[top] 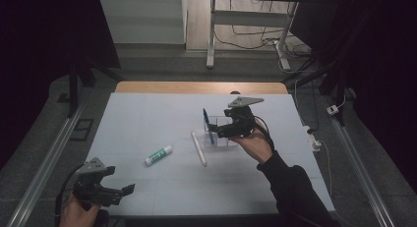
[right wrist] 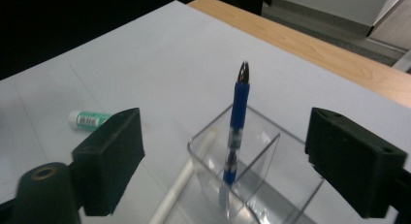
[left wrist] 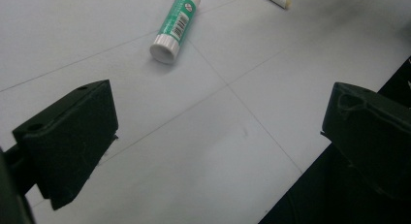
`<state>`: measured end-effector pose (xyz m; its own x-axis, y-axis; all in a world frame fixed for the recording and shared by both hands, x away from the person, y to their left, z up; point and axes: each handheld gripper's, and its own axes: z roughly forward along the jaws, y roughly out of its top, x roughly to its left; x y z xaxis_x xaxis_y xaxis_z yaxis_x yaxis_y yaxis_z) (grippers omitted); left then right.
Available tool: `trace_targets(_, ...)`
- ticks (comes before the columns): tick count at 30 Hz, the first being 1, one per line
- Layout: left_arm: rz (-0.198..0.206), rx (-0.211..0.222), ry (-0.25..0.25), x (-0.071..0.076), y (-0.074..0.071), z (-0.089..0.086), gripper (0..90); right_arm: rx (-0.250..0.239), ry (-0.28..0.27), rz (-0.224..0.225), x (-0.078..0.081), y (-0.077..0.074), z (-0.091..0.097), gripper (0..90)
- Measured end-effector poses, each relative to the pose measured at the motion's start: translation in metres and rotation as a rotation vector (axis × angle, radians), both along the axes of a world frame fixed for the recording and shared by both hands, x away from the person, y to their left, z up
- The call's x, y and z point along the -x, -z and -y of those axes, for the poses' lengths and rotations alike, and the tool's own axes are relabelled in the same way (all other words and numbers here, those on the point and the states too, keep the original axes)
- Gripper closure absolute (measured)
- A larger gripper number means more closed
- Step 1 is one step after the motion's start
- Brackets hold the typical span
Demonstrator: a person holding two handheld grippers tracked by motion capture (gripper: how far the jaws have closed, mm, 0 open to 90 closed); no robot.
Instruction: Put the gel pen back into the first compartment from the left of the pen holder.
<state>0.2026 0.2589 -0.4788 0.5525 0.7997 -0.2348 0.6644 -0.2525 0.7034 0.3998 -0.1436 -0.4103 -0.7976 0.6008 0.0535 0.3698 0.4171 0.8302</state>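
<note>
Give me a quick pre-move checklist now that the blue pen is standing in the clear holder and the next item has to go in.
1. Blue pen released: ok. It stands in the clear holder, leaning on a wall, and no pad touches it.
2. Right gripper free: ok. Jaws wide, nothing pressed between them.
3. Left gripper free: ok. Jaws wide apart over bare table mat.
4. Glue stick reachable: ok. It lies flat on the mat, apart from other items, ahead of the left gripper.
5. White pen reachable: ok. It lies flat just left of the holder.
6. Room left in the holder: ok. The compartment beside the blue pen looks empty.
</note>
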Motion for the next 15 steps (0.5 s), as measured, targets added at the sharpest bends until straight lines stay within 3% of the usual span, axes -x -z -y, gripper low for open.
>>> trace_targets(15,0.002,-0.003,0.003,0.000,0.000,0.001,0.0,0.069,0.009,-0.001,0.032,0.004,0.036,0.2)
